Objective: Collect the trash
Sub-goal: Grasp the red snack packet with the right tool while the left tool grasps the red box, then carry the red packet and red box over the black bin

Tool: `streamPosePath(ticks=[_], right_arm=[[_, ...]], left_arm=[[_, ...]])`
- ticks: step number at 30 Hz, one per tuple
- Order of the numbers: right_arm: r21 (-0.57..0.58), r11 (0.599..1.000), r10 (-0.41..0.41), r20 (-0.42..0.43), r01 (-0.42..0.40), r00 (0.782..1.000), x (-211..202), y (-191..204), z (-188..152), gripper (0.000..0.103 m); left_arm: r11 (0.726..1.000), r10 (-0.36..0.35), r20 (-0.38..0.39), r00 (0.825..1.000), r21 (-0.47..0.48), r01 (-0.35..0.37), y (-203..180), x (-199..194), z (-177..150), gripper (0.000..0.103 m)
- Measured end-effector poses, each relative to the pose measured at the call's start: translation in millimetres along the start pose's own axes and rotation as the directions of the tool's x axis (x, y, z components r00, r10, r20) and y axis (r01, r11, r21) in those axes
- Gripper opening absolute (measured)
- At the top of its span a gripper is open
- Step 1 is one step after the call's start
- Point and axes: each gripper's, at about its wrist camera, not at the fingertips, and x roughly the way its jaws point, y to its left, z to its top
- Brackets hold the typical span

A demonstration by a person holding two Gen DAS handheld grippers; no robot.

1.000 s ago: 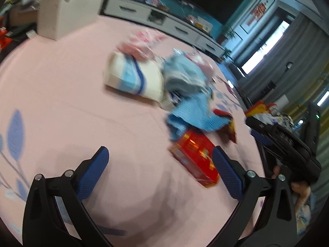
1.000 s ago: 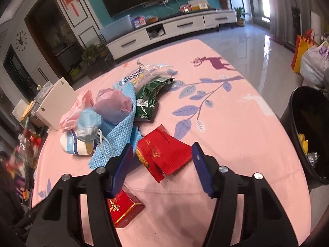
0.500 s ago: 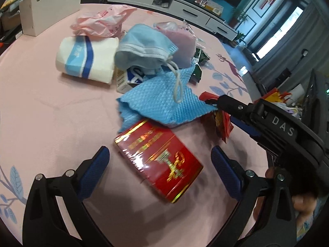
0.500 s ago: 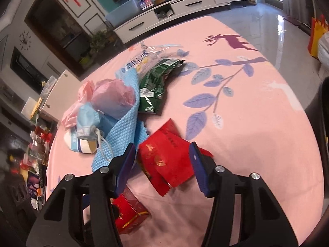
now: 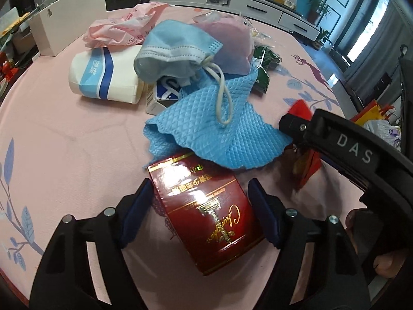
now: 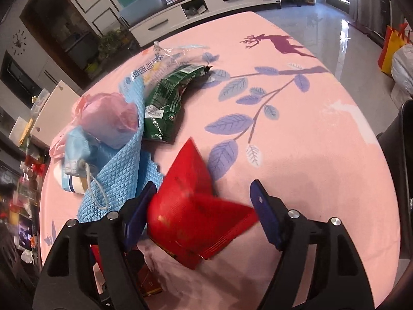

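A: Left hand-held gripper (image 5: 200,208) had its fingers apart on either side of the red box (image 5: 204,206). The left pad was touching the box's side, while the right pad's contact was not resolvable. The box lay flat on the pink surface (image 5: 64,139), near its front edge, its far end tucked under the blue cloth (image 5: 219,129).

B: Right hand-held gripper (image 6: 202,210) was also spread, straddling the red wrapper (image 6: 191,206). The wrapper was blurred, one corner raised; grip not confirmed.

A: Open room?

B: Right wrist view showed bare surface from the wrapper to the right edge, with a dark bin (image 6: 402,168) beyond it. The green packet (image 6: 167,103) lay behind.

A: Only the left wrist view showed the tissue pack (image 5: 103,77) and blue mask (image 5: 175,49) clearly, crowding the rear left; the white box (image 5: 69,28) stood at that edge.
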Motion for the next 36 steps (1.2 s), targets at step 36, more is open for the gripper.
streamPosePath(ticks=[36], right_arm=[[0.013,0.999,-0.039,0.234,0.037,0.971,-111,-21,-6,0.043]], left_arm=[[0.965,-0.251,0.283,0.926,0.005,0.261,-3,-125,-16,0.063]])
